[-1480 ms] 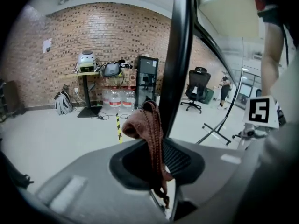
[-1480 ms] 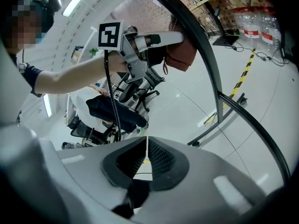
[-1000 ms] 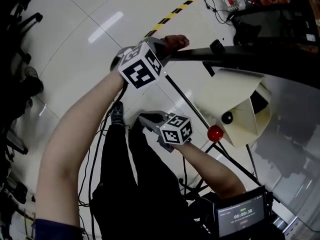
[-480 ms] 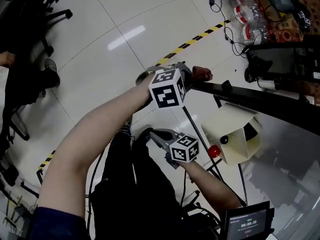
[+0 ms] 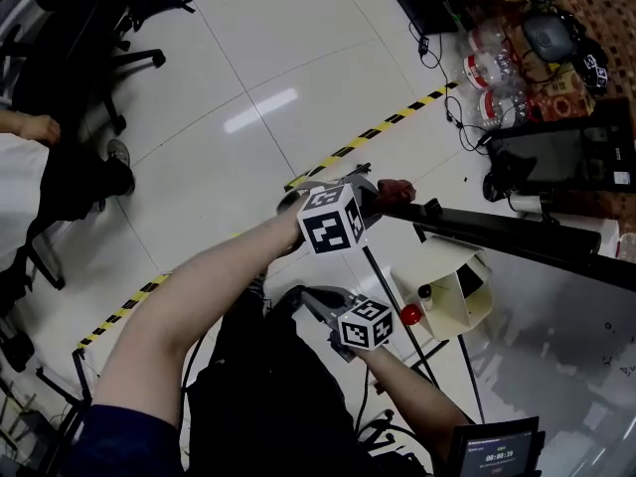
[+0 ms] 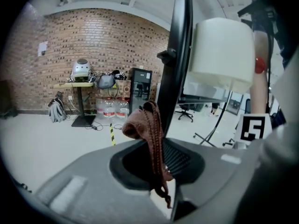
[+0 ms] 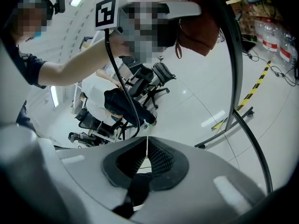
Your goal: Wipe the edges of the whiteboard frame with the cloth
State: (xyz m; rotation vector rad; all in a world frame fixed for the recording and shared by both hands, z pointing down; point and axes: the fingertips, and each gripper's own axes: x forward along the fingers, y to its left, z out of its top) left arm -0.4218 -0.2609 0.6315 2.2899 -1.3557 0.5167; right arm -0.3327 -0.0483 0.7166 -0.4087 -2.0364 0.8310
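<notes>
My left gripper [image 5: 374,193] is shut on a reddish-brown cloth [image 5: 397,192], which rests against the end of the whiteboard's black frame [image 5: 497,232]. In the left gripper view the cloth [image 6: 148,127] hangs bunched between the jaws, with the frame bar [image 6: 180,55] just behind it. My right gripper [image 5: 306,299] is lower and nearer my body. It is shut with nothing in it [image 7: 146,146]. From the right gripper view the cloth [image 7: 198,29] and the curved frame [image 7: 235,64] show above. The white board face [image 5: 566,346] lies to the right.
A cream cone-shaped thing [image 5: 452,291] with a red knob [image 5: 409,314] hangs under the frame. Stand legs and cables run below. Water bottles [image 5: 492,63] and a black case stand far right. Yellow-black tape [image 5: 388,122] crosses the floor. Office chairs [image 5: 129,8] are at the far left.
Both grippers have risen a little beside the frame, and the left still holds the cloth against it. The head view now takes in more of the floor.
</notes>
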